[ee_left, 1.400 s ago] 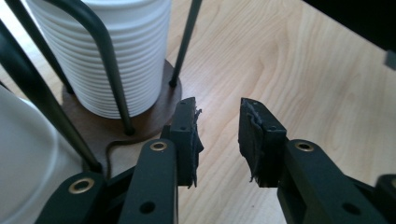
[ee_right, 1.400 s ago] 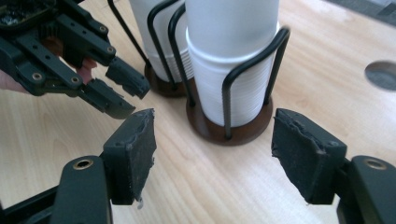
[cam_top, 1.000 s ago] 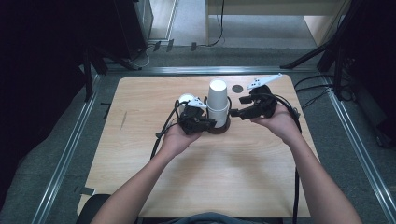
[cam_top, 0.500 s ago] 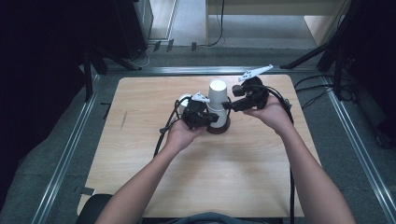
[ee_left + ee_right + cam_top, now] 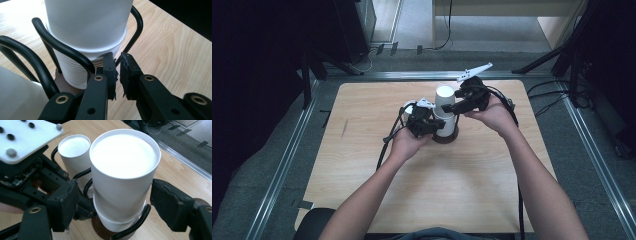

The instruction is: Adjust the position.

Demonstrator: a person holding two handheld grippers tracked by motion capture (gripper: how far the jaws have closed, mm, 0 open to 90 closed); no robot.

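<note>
1. High view: the holder (image 5: 447,137) sits mid-table (image 5: 462,190), and the top cup (image 5: 445,97) stands right above it, nested on a stack. The left gripper (image 5: 432,127) is at the holder's left side. The right gripper (image 5: 451,106) is at its right, level with the top cup. Both hands crowd one small spot, so the grippers could bump each other and tip the whole thing.

2. Left gripper view: the left gripper (image 5: 118,67) looks pinched shut on the holder's wire (image 5: 62,47), low beside the stack (image 5: 75,72). It's a thin round wire in flat pads. If it slips, I think the holder jumps or twists when the top cup (image 5: 87,20) gets tugged.

3. Right gripper view: the right gripper (image 5: 117,205) has just been opening its jaws. They now stand wide on either side of the top cup (image 5: 125,170), with gaps both sides and nothing gripped. My worries:
   - squeeze too hard and the paper wall probably dents
   - grab too low and the cup under it likely comes along, since they nest tight
   - the left pad (image 5: 66,202) is near the second cup (image 5: 73,147) at the holder's far-left side, so closing off-centre could nudge it
</note>
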